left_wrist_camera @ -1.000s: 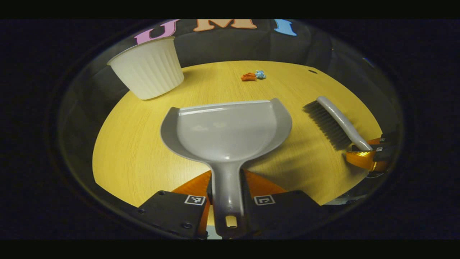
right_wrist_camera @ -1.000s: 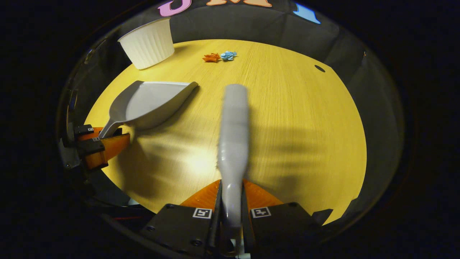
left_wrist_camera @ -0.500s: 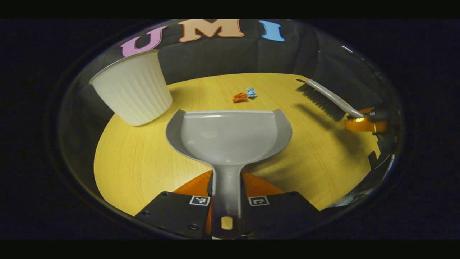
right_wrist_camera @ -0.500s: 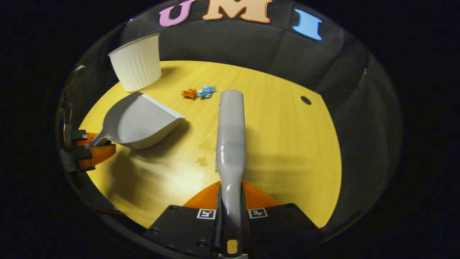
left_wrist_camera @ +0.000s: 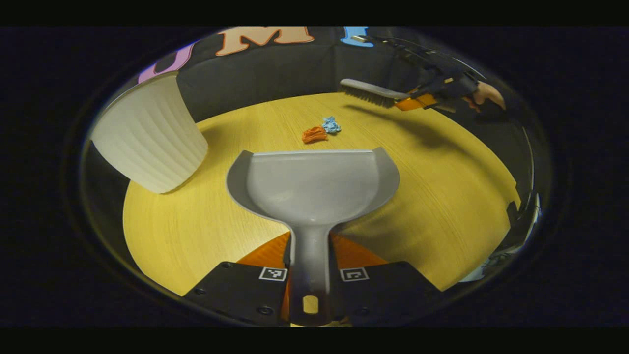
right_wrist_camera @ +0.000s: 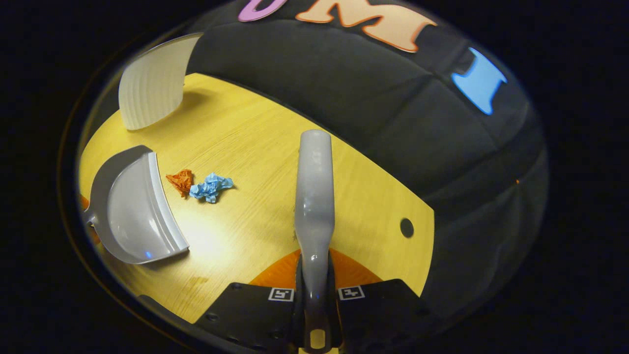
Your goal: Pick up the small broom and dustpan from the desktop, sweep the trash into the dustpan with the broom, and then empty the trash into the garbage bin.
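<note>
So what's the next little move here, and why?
Probably lower the broom behind the two paper scraps and sweep toward the dustpan. The broom hangs above the table, and the scraps lie just off the pan's front edge, not yet in it.

Grey dustpan (left_wrist_camera: 314,184) faces 2 paper scraps (left_wrist_camera: 320,131); broom (left_wrist_camera: 373,93) raised beyond.

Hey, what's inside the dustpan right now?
The dustpan holds nothing visible; its tray looks bare. The orange scrap and blue scrap lie on the table just beyond its lip.
</note>
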